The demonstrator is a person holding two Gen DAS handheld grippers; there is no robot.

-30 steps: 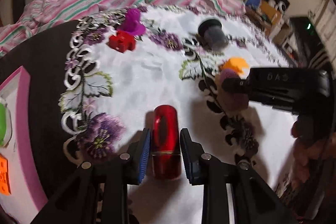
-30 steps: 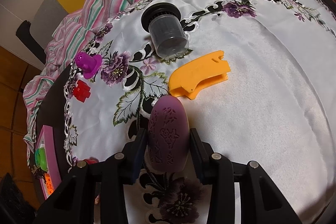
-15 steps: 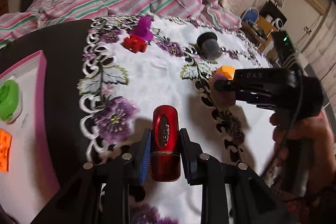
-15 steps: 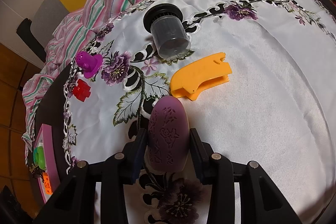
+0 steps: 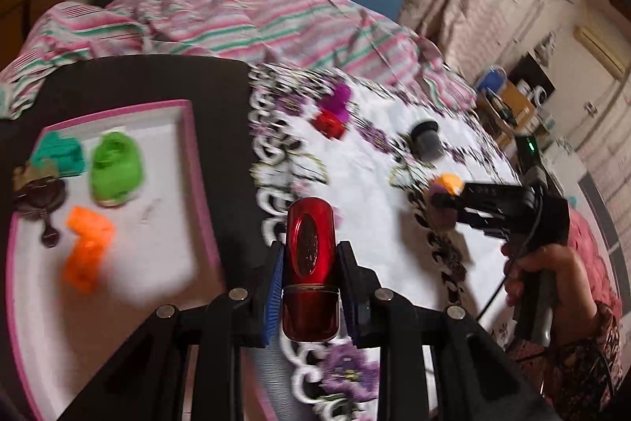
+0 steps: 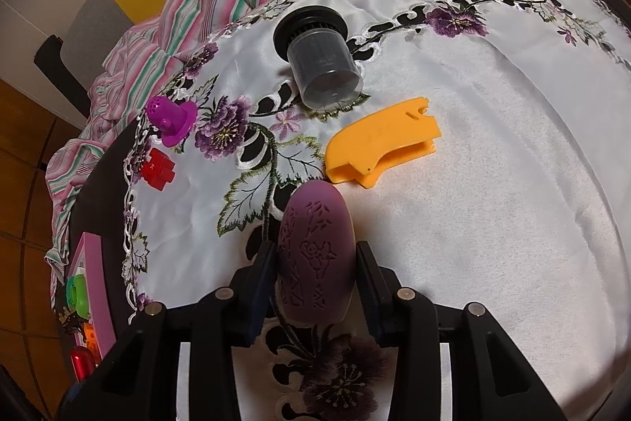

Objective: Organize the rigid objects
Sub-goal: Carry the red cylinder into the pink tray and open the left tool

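My left gripper is shut on a glossy red case and holds it above the table's dark edge, beside the pink-rimmed tray. My right gripper is shut on a purple embossed case low over the white cloth; it also shows in the left wrist view. On the cloth lie an orange piece, a dark cylinder with a black cap, a magenta cup-shaped piece and a red block.
The tray holds a green piece, a teal piece, an orange piece and a dark brown ornate item. A striped cloth is bunched at the table's far side. Furniture stands to the right.
My left gripper has lifted the red case and swung left, bringing the tray into full view. My right gripper and the purple case have barely moved.
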